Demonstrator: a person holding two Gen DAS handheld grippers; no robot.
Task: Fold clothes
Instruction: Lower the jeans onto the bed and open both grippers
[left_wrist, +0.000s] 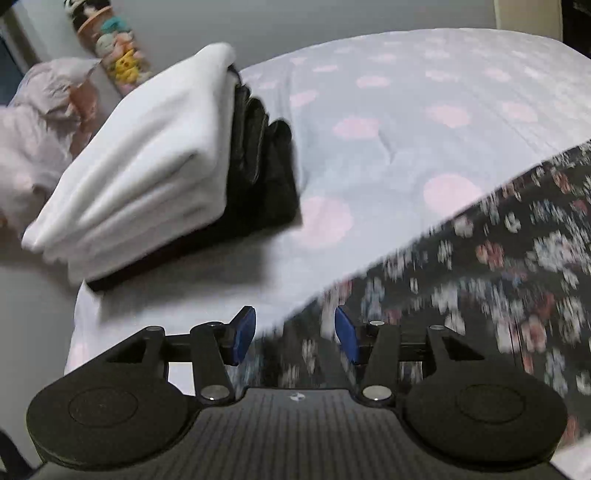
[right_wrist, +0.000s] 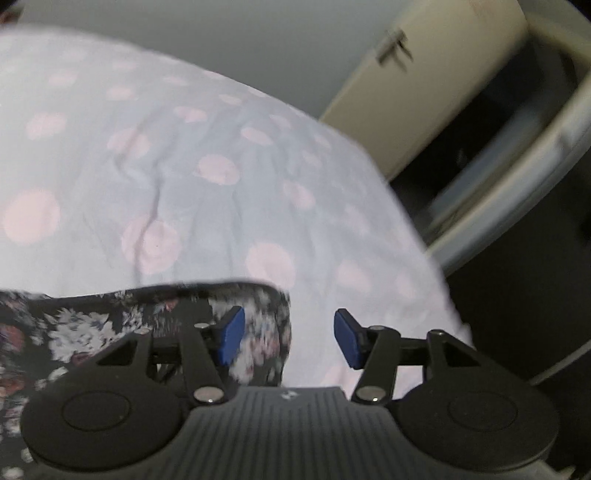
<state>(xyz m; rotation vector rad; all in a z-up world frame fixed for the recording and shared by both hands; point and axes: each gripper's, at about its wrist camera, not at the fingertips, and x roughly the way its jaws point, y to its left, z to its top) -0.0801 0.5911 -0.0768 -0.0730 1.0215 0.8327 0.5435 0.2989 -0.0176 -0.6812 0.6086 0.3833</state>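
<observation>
A: Dark floral garment (left_wrist: 498, 258) on the dotted bedsheet (left_wrist: 388, 122), left wrist view. Spread flat, near edge running diagonally from low centre up to the right. Left gripper (left_wrist: 294, 339) right at that edge, blue pads apart, nothing between them. Right pad over the fabric, left pad over bare sheet.

B: Anything else close?

A: White folded stack (left_wrist: 129, 177) on black folded items (left_wrist: 262, 166), up and left, well apart from the fingers.

B: Right wrist view?

A: Same floral garment (right_wrist: 92, 332), lower left, its corner ending just beside the right gripper (right_wrist: 289, 338). Fingers apart, gripping nothing. Left pad over the corner, right pad over bedsheet (right_wrist: 184, 147). Door (right_wrist: 436, 74) far right.

B: Nearer one?

A: Probably both on the near edge, one per end. Long axis across, left to right.
</observation>
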